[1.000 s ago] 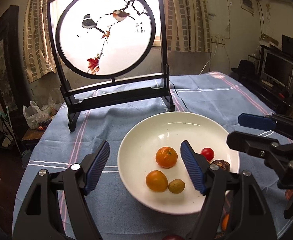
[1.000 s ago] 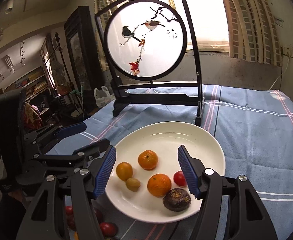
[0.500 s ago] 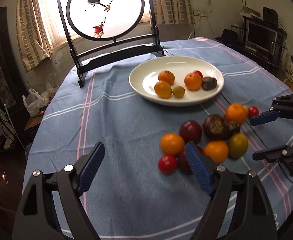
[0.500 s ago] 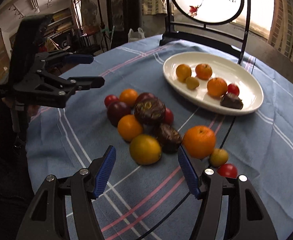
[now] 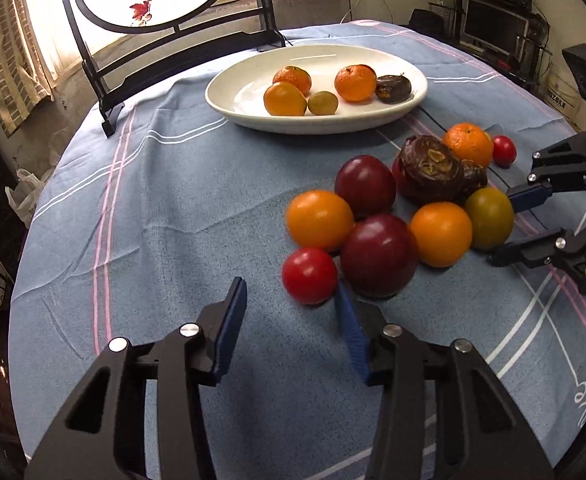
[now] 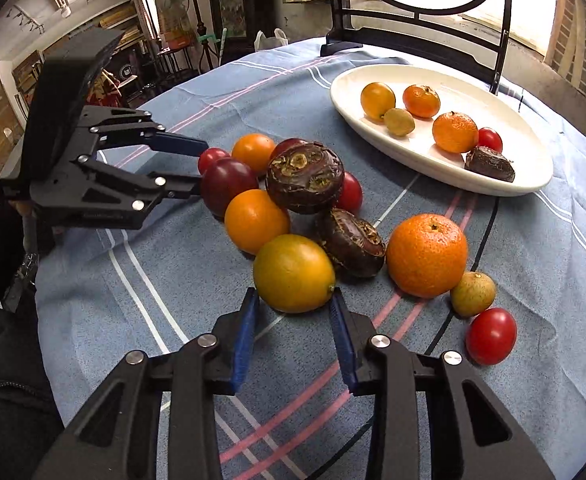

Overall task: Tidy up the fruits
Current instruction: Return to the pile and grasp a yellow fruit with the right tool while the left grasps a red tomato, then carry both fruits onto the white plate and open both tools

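My left gripper [image 5: 289, 304] is low over the table [image 5: 165, 208], on the left side of the fruit pile. Its jaws have just been closing, but they are partly open and hold nothing. The small red tomato [image 5: 310, 275] sits just past the right blue pad [image 5: 351, 336], close to its tip; I cannot tell if they touch.

In the pile, an orange fruit [image 5: 319, 220] sits behind the tomato, and two dark red plums [image 5: 379, 256] sit right of it. Behind those is a brown wrinkled fruit [image 5: 431, 170].

On the right side of the pile is my right gripper [image 6: 293, 304]. Its jaws have just been closing too. They are narrow now, with the near end of the yellow-green fruit [image 6: 293, 274] between the tips. The pads seem to sit right at its sides, but I think they are not gripping it.

Right of that fruit lies a big bumpy orange [image 6: 427, 256].

Behind the pile is the white plate [image 6: 525, 176], with a few small fruits on it.
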Tool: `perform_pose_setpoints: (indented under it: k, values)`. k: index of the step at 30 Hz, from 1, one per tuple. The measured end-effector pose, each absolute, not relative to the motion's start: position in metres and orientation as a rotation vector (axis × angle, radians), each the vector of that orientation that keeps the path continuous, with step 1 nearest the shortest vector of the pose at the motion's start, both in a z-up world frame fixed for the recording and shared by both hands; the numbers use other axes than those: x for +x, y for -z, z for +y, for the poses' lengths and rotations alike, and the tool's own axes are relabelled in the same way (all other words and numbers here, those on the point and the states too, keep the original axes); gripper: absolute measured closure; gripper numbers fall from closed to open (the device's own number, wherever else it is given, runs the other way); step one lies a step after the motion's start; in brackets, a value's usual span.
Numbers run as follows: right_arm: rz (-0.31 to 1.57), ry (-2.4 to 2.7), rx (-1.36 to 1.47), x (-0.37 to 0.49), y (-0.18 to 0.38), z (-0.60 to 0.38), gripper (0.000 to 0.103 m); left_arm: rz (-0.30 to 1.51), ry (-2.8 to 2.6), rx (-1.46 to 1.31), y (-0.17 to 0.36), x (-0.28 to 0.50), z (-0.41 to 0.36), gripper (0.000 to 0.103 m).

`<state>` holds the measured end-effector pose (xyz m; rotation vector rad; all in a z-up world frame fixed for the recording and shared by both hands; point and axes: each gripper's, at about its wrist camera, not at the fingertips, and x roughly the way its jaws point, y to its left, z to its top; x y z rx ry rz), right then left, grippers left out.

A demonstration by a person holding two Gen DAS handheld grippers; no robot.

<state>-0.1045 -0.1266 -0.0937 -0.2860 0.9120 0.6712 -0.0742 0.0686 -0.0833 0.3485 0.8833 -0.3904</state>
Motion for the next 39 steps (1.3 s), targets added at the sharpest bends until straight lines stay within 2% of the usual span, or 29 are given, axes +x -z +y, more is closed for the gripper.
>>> perform_pose_setpoints:
  k: [6, 8, 9, 23, 35, 38, 39]
  values:
    - [0.921, -0.685, -0.243, -0.097, 0.093, -0.128, 0.065, 0.889, 0.389, 0.337, 0.083, -0.061, 0.063, 0.061]
    - [0.922, -0.687, -0.232, -0.096, 0.094, -0.129, 0.066, 0.89, 0.395, 0.326, 0.082, -0.06, 0.062, 0.067]
    - [0.921, -0.691, -0.229, -0.097, 0.093, -0.13, 0.066, 0.893, 0.406, 0.317, 0.082, -0.061, 0.061, 0.076]
    - [0.857, -0.693, -0.196, -0.116, 0.08, -0.152, 0.068, 0.775, 0.418, 0.279, 0.037, -0.09, 0.057, 0.076]
    - [0.792, -0.669, -0.13, -0.118, 0.06, -0.176, 0.068, 0.729, 0.453, 0.263, 0.015, -0.084, 0.03, 0.076]
    - [0.739, -0.647, -0.114, -0.112, 0.043, -0.184, 0.07, 0.707, 0.457, 0.254, 0.005, -0.073, 0.021, 0.076]
    - [0.718, -0.641, -0.11, -0.109, 0.036, -0.186, 0.076, 0.7, 0.458, 0.249, 0.0, -0.068, 0.017, 0.076]
